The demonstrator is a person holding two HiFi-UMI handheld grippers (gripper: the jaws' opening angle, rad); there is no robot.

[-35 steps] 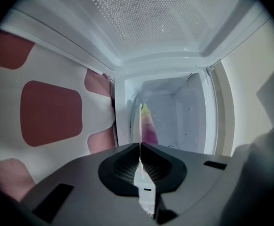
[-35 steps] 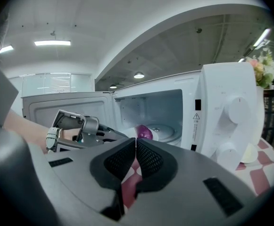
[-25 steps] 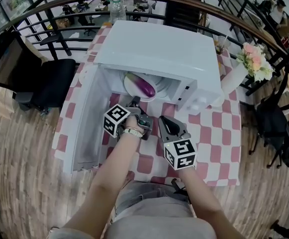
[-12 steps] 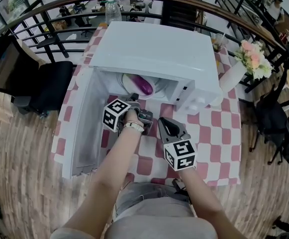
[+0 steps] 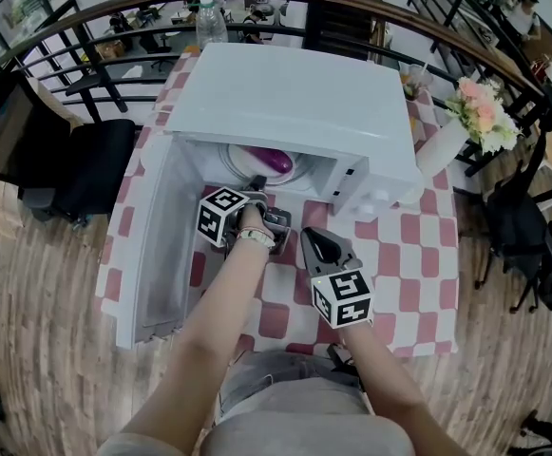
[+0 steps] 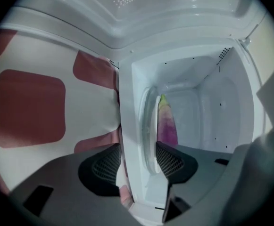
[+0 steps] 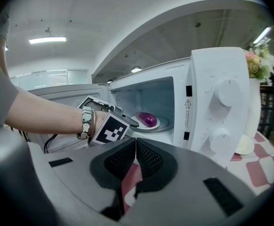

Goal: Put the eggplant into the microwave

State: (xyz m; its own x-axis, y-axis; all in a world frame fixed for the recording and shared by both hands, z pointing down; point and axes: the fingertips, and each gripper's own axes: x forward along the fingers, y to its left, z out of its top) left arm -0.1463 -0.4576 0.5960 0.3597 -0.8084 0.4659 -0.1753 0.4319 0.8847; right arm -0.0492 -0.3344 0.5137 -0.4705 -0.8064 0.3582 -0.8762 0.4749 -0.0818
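Purple eggplant (image 5: 274,161) inside microwave (image 5: 295,93); left gripper (image 6: 139,163) fingers opening, plate rim (image 6: 148,126) seemingly between; right gripper (image 7: 136,157) fingers closed.

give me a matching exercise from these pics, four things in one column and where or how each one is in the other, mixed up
1 eggplant
2 microwave door
3 right gripper
4 flowers

a shut, above the checked cloth
b in a white vase right of the microwave
c on the plate inside the microwave
d swung open

Pairs: 1-c, 2-d, 3-a, 4-b
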